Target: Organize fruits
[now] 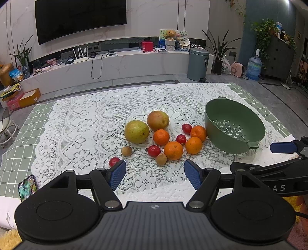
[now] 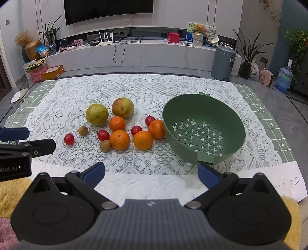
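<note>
Lace cloth (image 2: pixel 134 173): green colander (image 2: pixel 204 132) tilted, mouth toward cameras; left claw (image 1: pixel 155 175), right claw (image 2: pixel 151 175) wide open, empty.

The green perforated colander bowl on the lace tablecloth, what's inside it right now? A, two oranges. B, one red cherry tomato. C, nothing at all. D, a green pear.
C: the green perforated colander bowl shows only its bare cut-out floor, while the oranges, red cherry tomatoes and other fruit all lie outside it on the white lace tablecloth.

Wall-mounted television (image 1: pixel 80 17) above a marble console (image 1: pixel 115 63), grey tiled floor (image 1: pixel 279 100).
</note>
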A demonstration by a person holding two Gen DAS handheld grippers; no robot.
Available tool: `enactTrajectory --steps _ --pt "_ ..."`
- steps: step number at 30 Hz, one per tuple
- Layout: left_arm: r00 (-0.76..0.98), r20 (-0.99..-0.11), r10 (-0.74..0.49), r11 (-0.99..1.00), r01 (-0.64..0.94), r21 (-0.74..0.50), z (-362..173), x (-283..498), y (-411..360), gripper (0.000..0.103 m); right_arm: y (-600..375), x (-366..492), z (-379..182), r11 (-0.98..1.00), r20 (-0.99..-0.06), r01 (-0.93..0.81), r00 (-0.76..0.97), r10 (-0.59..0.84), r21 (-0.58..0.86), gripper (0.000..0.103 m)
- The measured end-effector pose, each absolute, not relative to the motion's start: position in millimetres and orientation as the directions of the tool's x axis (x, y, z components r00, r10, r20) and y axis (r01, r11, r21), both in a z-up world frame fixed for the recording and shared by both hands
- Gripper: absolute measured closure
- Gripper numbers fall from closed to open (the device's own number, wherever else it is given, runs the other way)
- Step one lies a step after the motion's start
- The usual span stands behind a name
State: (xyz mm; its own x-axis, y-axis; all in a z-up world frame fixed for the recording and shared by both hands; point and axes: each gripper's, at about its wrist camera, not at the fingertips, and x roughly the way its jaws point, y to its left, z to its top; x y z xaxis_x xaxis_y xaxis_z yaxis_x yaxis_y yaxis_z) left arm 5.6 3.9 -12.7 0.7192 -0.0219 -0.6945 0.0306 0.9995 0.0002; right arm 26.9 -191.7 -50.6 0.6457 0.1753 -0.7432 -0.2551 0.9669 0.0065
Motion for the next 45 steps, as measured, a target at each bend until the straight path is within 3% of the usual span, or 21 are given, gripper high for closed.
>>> enactTrajectory --steps 23,33,39,45 --pt "0.716 -0.697 -0.015 1.000 0.024 0.002 -16 27 15 0.025 -175 47 -66 0.962 -0.726 -0.273 0.664 0.179 -0.013 0.004" --pt "0.776 -0.631 0.007 1.000 -0.012 -0.002 -21 40 29 0.025 -171 62 -71 0.950 -0.679 -0.311 0.691 0.246 0.028 0.004" --pt "0.775 -0.632 -0.001 0.999 0.025 0.029 -25 53 32 0.020 -161 78 -76 0.945 -0.683 -0.325 0.684 0.256 0.028 0.004" --pt "0.731 -0.677 -0.084 0.994 0.017 -0.105 -32 69 46 0.018 -155 94 -82 0.938 -0.682 -0.345 0.677 0.276 0.037 0.004"
